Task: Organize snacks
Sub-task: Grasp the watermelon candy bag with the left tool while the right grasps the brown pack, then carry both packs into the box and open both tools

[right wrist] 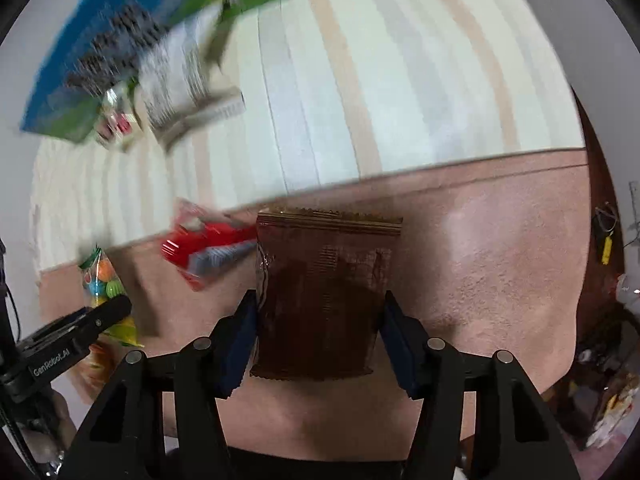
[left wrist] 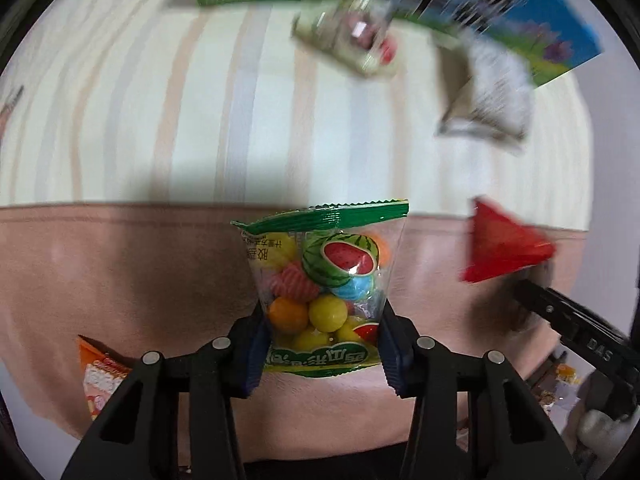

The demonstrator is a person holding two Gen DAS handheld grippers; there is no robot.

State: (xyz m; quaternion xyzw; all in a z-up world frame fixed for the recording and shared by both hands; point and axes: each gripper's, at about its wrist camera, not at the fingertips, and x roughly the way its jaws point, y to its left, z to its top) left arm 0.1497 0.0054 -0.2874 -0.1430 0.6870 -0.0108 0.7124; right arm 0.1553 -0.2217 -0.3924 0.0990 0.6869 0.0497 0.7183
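My left gripper point(left wrist: 322, 344) is shut on a clear candy bag with a green top and a watermelon picture point(left wrist: 324, 280), full of coloured balls, held above the pink cloth. That bag also shows in the right wrist view point(right wrist: 106, 292). My right gripper point(right wrist: 318, 338) is shut on a brown snack packet point(right wrist: 320, 292), held upright above the pink cloth. The right gripper's black body point(left wrist: 576, 328) shows at the right of the left wrist view. The left gripper's body point(right wrist: 68, 336) shows at the lower left of the right wrist view.
A blue and green box point(left wrist: 520, 8) lies at the far side on the striped cloth point(left wrist: 200, 120), with a small pale packet point(left wrist: 352, 36) and a grey-white packet point(left wrist: 488, 92) by it. A red packet point(left wrist: 500, 244) lies near the cloth seam. An orange packet point(left wrist: 100, 372) lies lower left.
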